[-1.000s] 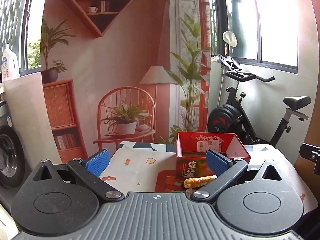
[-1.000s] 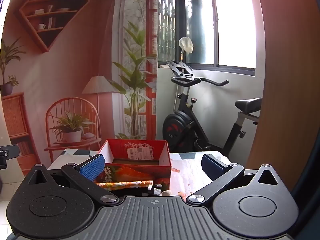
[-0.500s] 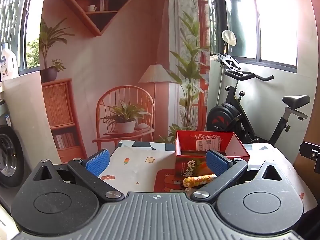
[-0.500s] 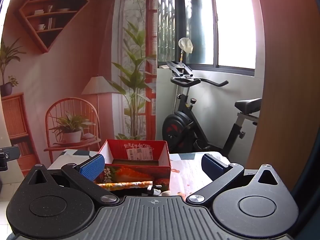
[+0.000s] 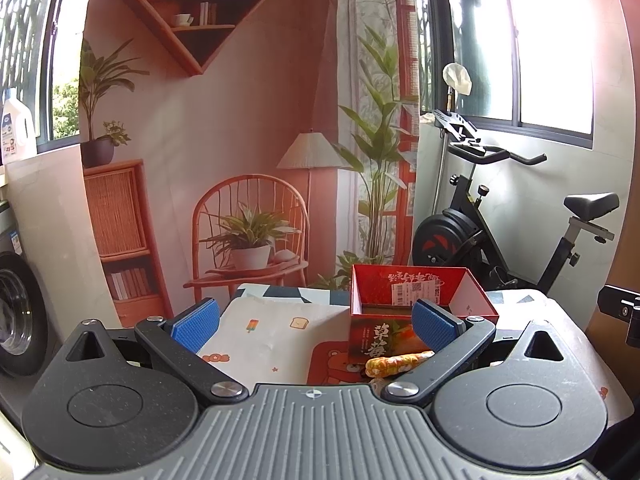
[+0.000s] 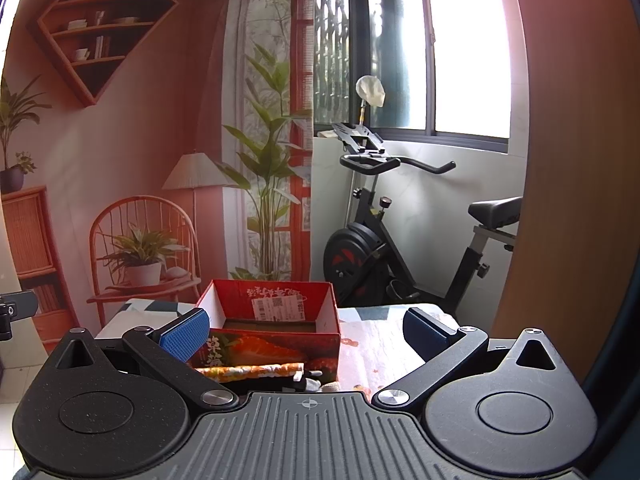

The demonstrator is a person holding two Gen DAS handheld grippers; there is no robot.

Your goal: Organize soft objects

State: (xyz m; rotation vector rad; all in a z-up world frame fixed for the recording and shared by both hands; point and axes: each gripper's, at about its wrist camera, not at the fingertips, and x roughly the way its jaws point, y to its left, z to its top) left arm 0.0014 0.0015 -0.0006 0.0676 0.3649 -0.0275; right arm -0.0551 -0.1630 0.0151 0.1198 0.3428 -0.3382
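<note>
An open red cardboard box (image 5: 420,304) (image 6: 272,320) stands on the table with a white label on its inner wall. A rolled orange-and-yellow patterned cloth (image 5: 398,362) (image 6: 256,372) lies flat against the box's front. A small dark and white item (image 6: 314,382) sits beside the roll, mostly hidden by the gripper body. My left gripper (image 5: 316,322) hovers open over the tablecloth, left of the box, nothing between its blue pads. My right gripper (image 6: 306,334) is open too, in front of the box, holding nothing.
The table carries a white cartoon-print cloth (image 5: 276,332). Behind it hangs a printed backdrop of a chair and plants (image 5: 248,216). An exercise bike (image 5: 500,232) stands at the right by the window. A washing machine (image 5: 16,312) is at the far left.
Both views drifted very slightly; the box and the cloth roll stay where they were. Both grippers remain open.
</note>
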